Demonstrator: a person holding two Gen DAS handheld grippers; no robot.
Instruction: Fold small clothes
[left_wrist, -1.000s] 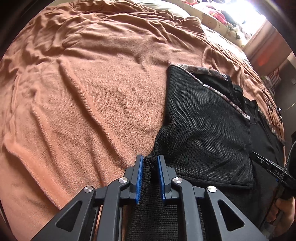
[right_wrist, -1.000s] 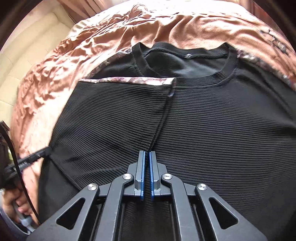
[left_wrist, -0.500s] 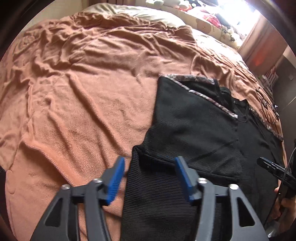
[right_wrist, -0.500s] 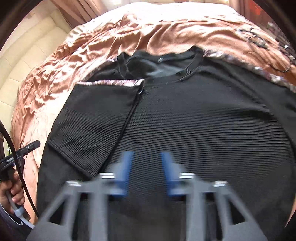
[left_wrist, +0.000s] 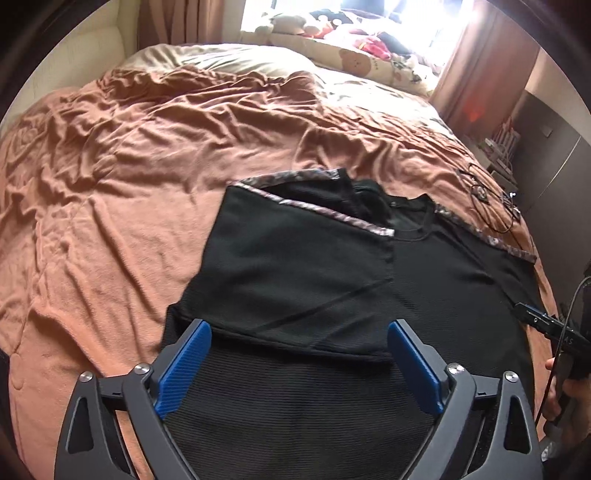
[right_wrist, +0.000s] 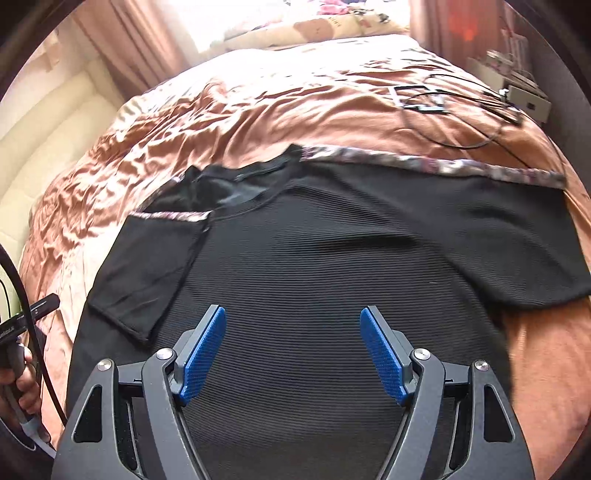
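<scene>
Lying flat near the bed's (left_wrist: 110, 184) foot edge, the black top (right_wrist: 332, 266) has one sleeve (left_wrist: 295, 273) folded inward. Both tongs, left (left_wrist: 298, 363) and right (right_wrist: 293, 354), gape apart above it, holding nothing. Cables (right_wrist: 461, 122) show toward the far corner; only the left view shows plush toys (left_wrist: 332, 26). No writing is readable.

Strong daylight from the overexposed window (left_wrist: 354, 22) beyond the bed's far edge, blown to white. Glare sheen across the rumpled salmon-orange blanket (right_wrist: 229, 110). Black ribbed-knit top (right_wrist: 332, 266) dim, slightly motion-blurred. Heavy fisheye bending and dark vignette at all corners.
</scene>
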